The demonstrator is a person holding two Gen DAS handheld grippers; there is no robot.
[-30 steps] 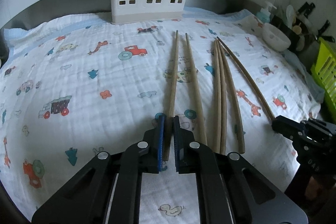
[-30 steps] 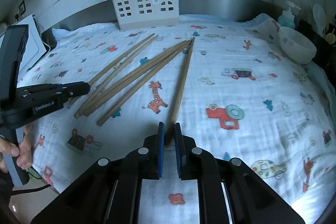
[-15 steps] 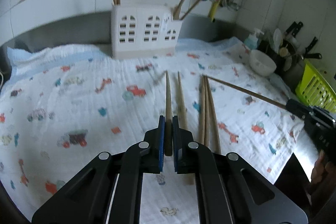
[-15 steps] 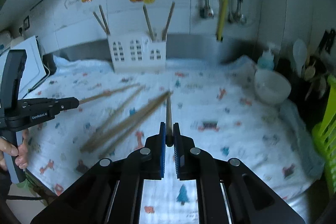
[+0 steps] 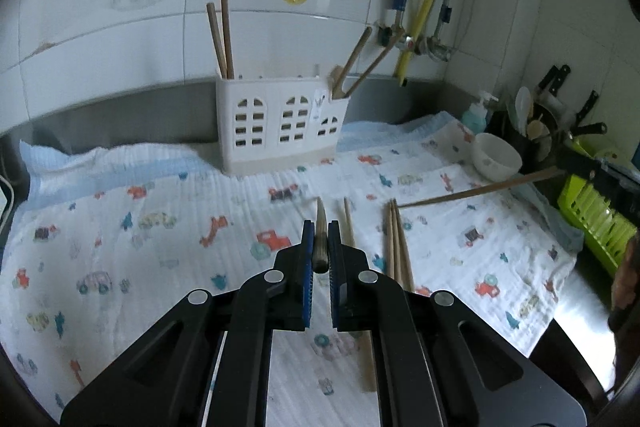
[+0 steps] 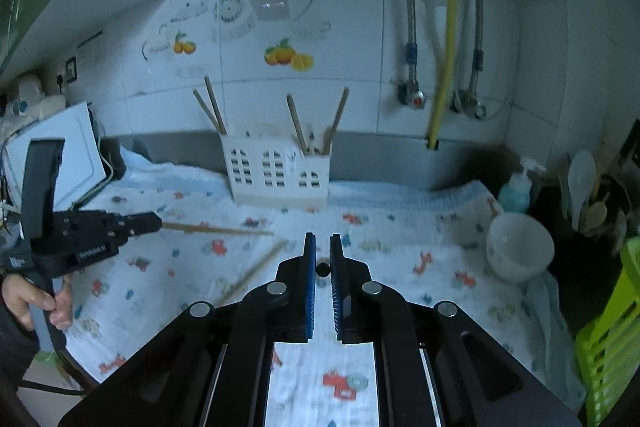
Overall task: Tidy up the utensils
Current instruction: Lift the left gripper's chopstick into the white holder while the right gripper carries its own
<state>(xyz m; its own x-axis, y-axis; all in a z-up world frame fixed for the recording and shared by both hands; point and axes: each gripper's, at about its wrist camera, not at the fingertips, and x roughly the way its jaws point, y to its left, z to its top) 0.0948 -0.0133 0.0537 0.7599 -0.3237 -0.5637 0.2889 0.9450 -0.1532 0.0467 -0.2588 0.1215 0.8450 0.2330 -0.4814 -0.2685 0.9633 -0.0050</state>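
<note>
Both tongs, left (image 5: 319, 259) and right (image 6: 322, 269), now hang above the counter (image 5: 120, 247), each clamped on one chopstick (image 5: 321, 227), while seemingly four lie on the cloth (image 5: 394, 239) and four stand in the far holder (image 5: 280, 123).

Wooden chopsticks (image 5: 396, 247); ribbed cloth (image 5: 160, 187); holder (image 5: 280, 123) probably plastic.

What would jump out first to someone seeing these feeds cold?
Each gripper is shut on one chopstick held off the cloth: the left gripper holds its chopstick pointing ahead, and the right gripper shows its chopstick end-on. Behind stands the white holder with chopsticks already in it, while loose chopsticks lie on the patterned cloth.
</note>
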